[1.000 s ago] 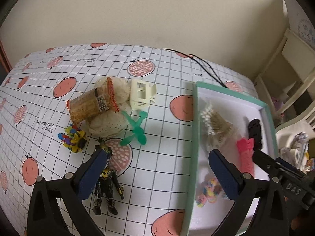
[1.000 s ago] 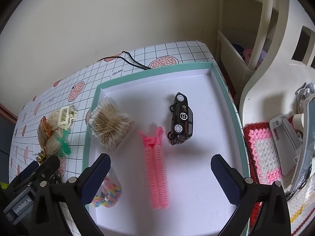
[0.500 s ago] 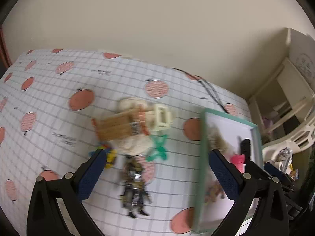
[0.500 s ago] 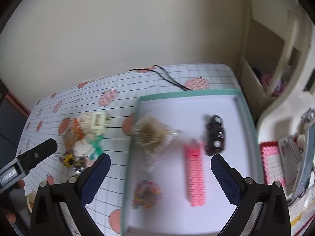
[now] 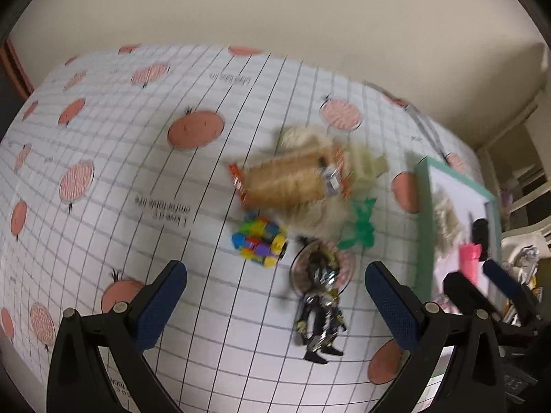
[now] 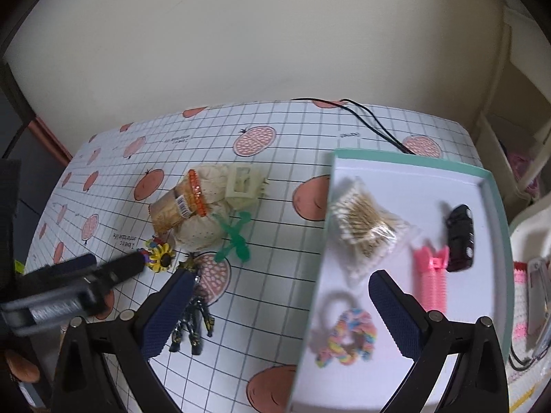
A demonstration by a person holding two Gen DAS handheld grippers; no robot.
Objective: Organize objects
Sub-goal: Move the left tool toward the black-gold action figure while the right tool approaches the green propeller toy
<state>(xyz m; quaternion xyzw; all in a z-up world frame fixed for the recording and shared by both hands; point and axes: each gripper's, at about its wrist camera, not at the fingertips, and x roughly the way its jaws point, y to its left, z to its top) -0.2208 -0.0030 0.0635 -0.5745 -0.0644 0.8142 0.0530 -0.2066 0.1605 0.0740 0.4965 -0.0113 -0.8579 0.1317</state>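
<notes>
Hovering above the grid-printed tablecloth (image 5: 103,158), the left gripper (image 5: 275,296) has its blue-padded fingers spread wide apart with nothing between them; the right gripper (image 6: 279,309) is likewise splayed and empty, straddling the near left rim of the shallow white tray with a mint-green border (image 6: 496,206).

Nearest the left tongs lies the small black-and-gold toy action figure (image 5: 320,303), flat on its back on the cloth, between the two pads in that view. It looks like light, stiff plastic with thin jointed limbs, so a pinch across the torso should hold better than one on a leg, which may swivel or slip. Just beyond it sits the multicoloured bead ring with a sunflower (image 6: 160,256), small and bumpy, likely to roll out of a loose grip.

Further out is the heap: a clear cylindrical snack pack with orange crimped ends (image 6: 179,204) lying on a cream perforated fabric pouch (image 6: 198,230), touching a cream plastic claw hair clip (image 6: 242,186) and a green plastic propeller-shaped piece (image 6: 234,239). The pack seems crinkly and crushable; mid-body is the safer hold. The pouch is soft and will sag.

In the tray already rest a bag of cotton swabs (image 6: 368,227), a pink ribbed hair roller (image 6: 432,282), a black toy car (image 6: 459,239) and a pastel rainbow scrunchie (image 6: 347,337), all apart from one another.
</notes>
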